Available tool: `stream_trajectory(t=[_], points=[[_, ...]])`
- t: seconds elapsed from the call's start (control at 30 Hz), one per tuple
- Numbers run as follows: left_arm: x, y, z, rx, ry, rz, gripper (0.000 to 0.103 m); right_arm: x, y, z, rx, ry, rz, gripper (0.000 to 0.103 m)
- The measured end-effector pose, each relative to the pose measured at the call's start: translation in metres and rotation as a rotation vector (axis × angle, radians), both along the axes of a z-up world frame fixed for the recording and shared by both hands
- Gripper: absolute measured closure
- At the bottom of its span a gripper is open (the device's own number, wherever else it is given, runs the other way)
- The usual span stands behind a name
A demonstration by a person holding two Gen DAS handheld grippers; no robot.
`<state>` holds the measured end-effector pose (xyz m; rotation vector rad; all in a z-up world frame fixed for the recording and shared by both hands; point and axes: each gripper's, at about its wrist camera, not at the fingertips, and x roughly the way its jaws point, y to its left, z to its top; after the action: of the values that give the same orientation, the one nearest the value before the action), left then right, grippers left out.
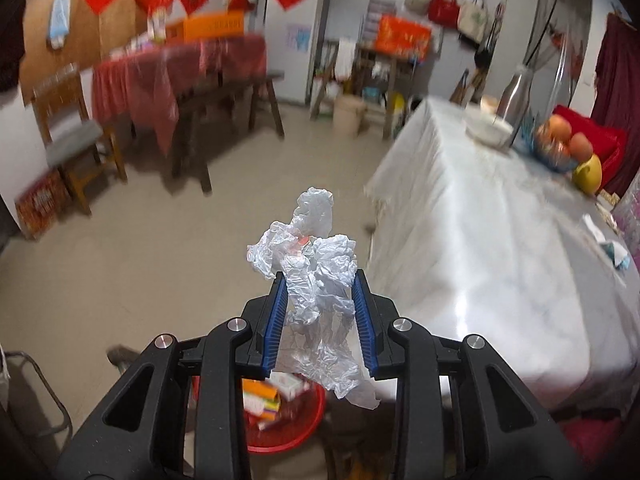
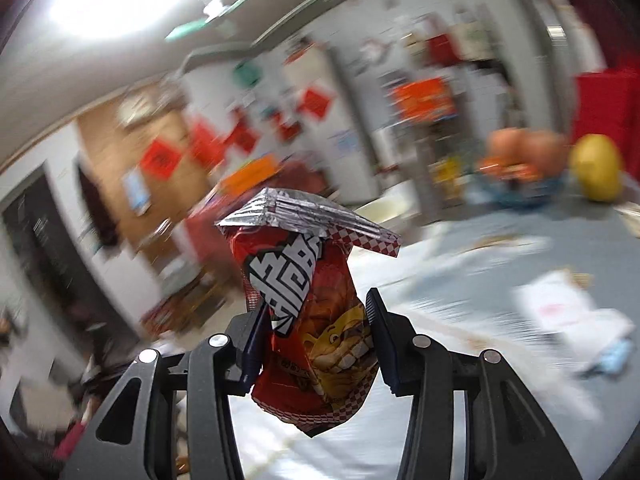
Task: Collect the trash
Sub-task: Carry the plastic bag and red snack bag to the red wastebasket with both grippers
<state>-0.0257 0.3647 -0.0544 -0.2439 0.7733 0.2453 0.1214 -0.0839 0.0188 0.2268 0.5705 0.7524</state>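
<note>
My left gripper [image 1: 321, 280] is shut on a crumpled clear plastic wrapper [image 1: 316, 264], held in the air beside the table's left edge. Below it, on the floor, a red basin [image 1: 308, 420] holds boxes and other trash. My right gripper [image 2: 316, 304] is shut on a red snack bag [image 2: 308, 312] with a silver torn top, held above the table. More litter lies on the table: a white paper scrap [image 2: 560, 312] with a blue bit beside it, also in the left wrist view [image 1: 612, 248].
The table [image 1: 500, 260] has a white cover and carries a fruit bowl [image 1: 560, 144], a yellow fruit [image 1: 588, 172], a white bowl [image 1: 490, 130] and a metal bottle [image 1: 516, 100]. A wooden chair [image 1: 68, 136] and a red-clothed table [image 1: 176, 72] stand across the floor.
</note>
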Motion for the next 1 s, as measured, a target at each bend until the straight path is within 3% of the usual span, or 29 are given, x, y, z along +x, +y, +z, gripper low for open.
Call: stream_trajectory(t=[0.1, 0.27, 0.4, 0.47, 0.63, 0.87, 1.0], points=[[-0.01, 0.013, -0.029, 0.047, 0.063, 0.016, 0.069, -0.012, 0.069, -0.009, -0.067, 0.044, 0.149, 0.057], [-0.024, 0.04, -0.085, -0.054, 0.168, 0.031, 0.067, -0.031, 0.162, -0.03, -0.139, 0.129, 0.329, 0.057], [-0.029, 0.06, -0.136, -0.141, 0.251, 0.058, 0.026, -0.047, 0.223, -0.044, -0.203, 0.18, 0.424, 0.057], [-0.032, 0.069, -0.15, -0.156, 0.271, 0.078, 0.025, -0.051, 0.245, -0.049, -0.23, 0.193, 0.454, 0.057], [-0.04, 0.088, -0.157, -0.204, 0.276, 0.101, 0.017, -0.068, 0.303, -0.063, -0.294, 0.231, 0.548, 0.057], [-0.057, 0.119, -0.136, -0.036, 0.267, 0.229, 0.01, -0.104, 0.368, -0.093, -0.412, 0.247, 0.687, 0.057], [-0.072, 0.146, -0.12, -0.006, 0.236, 0.316, 0.009, -0.127, 0.409, -0.115, -0.499, 0.243, 0.755, 0.057]])
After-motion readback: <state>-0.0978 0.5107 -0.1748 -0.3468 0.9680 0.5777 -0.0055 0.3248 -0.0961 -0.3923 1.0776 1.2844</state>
